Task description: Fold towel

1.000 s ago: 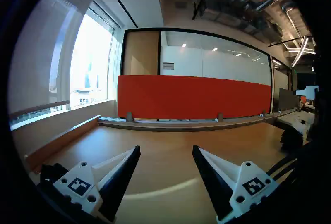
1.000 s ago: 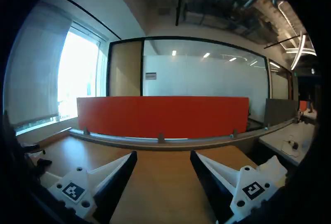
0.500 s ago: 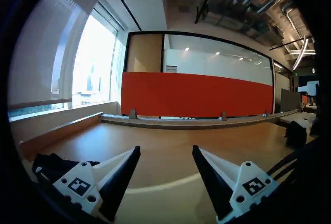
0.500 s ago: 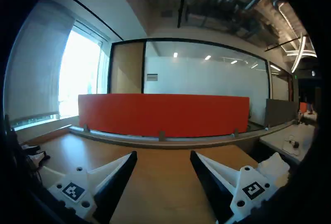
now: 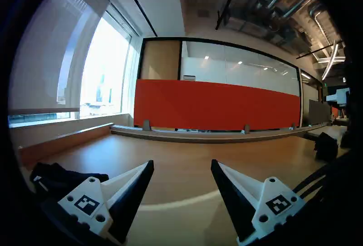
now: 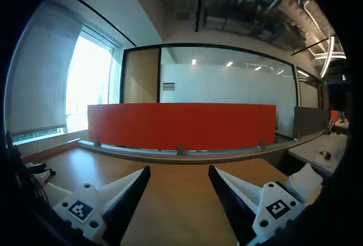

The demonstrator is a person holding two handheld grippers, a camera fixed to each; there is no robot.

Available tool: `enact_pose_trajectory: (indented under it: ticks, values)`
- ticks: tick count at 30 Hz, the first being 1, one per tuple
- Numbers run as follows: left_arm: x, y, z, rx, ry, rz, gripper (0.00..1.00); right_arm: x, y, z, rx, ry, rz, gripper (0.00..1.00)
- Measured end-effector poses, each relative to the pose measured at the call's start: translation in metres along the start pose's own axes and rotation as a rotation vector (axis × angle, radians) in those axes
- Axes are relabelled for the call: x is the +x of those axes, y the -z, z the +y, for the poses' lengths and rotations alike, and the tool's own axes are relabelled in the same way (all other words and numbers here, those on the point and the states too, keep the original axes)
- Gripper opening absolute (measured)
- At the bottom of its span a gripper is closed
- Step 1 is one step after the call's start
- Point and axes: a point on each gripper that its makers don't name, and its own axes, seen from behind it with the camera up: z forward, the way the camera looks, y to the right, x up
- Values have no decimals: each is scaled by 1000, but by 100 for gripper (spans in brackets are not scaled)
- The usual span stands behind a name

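My right gripper [image 6: 178, 168] holds its fingers spread wide, nothing between them. A crumpled white towel [image 6: 305, 180] lies at four o'clock, just behind my right finger. My left gripper [image 5: 182, 161] gapes too, level over the wooden table [image 5: 181, 144], with a dark bundle [image 5: 56, 178] at eight o'clock.

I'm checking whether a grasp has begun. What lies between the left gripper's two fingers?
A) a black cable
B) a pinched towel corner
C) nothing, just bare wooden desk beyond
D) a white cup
C: the left gripper is open, and the gap between its fingers shows only the bare wooden desk beyond, with nothing pinched.
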Motion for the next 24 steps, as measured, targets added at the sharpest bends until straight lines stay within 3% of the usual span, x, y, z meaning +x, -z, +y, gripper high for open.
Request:
enact_pose_trajectory:
  ticks: [6, 24]
  values:
    - [-4, -2, 3, -3, -36, -1, 93, -2, 0, 0, 4, 3, 2, 100]
    - [-5, 0, 4, -2, -60, 1, 93, -7, 2, 7, 0, -7, -1, 100]
